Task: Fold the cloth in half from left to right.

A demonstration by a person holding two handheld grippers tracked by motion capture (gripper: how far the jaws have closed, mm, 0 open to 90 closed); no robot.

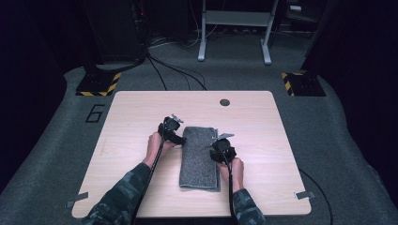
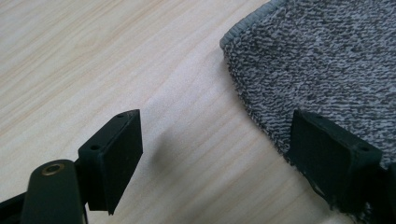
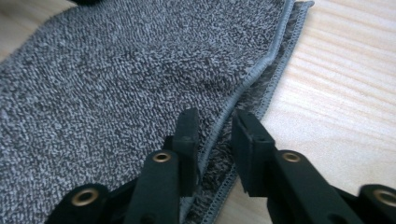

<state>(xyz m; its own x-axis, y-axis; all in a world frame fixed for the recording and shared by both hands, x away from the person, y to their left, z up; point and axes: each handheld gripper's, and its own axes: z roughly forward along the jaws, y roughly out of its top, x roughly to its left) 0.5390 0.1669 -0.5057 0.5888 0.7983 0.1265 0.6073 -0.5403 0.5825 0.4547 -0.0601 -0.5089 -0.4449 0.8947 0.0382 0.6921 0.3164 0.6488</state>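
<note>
Flanking one folded grey towel (image 1: 200, 159) on one table (image 1: 141, 112), two claws.

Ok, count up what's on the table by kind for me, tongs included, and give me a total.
Grey towel, folded: 1
Handheld tongs: 2, the left tongs by the towel's left edge, the right tongs at its right edge
Total: 3
</note>
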